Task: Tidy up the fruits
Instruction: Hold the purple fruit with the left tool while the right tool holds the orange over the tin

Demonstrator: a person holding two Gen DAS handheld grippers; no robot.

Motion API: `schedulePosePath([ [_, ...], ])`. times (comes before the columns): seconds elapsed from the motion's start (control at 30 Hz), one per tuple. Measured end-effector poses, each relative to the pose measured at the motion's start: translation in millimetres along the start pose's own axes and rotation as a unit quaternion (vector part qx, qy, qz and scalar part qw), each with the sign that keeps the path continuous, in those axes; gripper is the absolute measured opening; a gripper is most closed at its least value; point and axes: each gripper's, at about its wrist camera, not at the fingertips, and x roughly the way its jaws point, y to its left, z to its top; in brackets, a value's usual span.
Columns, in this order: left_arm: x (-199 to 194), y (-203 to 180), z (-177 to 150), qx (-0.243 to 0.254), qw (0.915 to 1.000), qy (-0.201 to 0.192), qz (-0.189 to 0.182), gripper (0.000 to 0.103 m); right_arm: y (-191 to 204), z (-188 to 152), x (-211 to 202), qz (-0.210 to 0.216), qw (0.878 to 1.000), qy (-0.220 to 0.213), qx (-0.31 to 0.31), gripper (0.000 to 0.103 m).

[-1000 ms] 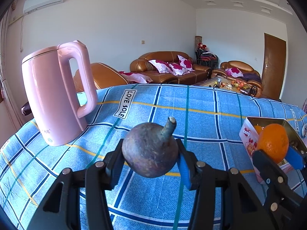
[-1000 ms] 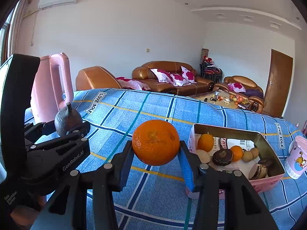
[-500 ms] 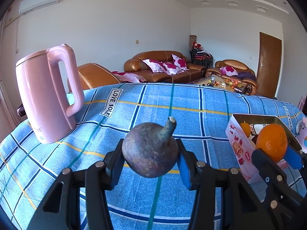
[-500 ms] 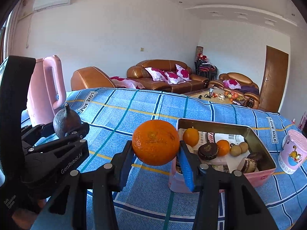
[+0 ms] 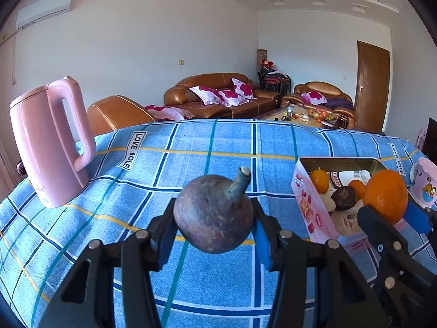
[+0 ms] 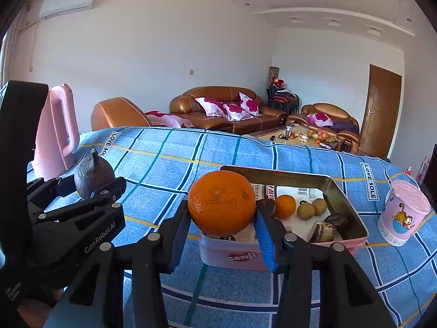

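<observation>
Desk (image 5: pixel 218 147): draped in a blue plaid cloth (image 5: pixel 273 142) lettered "LOVE SOLE", on which a pink kettle (image 5: pixel 49 142), a pink tin (image 6: pixel 349 205) of small fruits and a pink cup (image 6: pixel 404 216) are set. Left hand-held gripper (image 5: pixel 214 227): closed on a dark purple stemmed fruit (image 5: pixel 214 216), held above the cloth; right hand-held gripper (image 6: pixel 222 218): closed on an orange (image 6: pixel 221 202), held at the tin's near rim. Room: white walls and brown leather sofas (image 5: pixel 218 95) are seen behind, with a wooden door (image 5: pixel 372 87) at right.

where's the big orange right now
The big orange is clamped in the right gripper, held just above the near-left edge of the pink tin in the right wrist view.
</observation>
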Motion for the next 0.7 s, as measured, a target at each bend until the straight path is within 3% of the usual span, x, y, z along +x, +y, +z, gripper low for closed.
schedulePosePath([
  [0.7,-8.2,-64.5,-0.6,0.040,0.9986,-0.007,-0.034,0.052,-59.9,-7.9,-11.1,-0.043,0.999,-0.002,0.019,0.049],
])
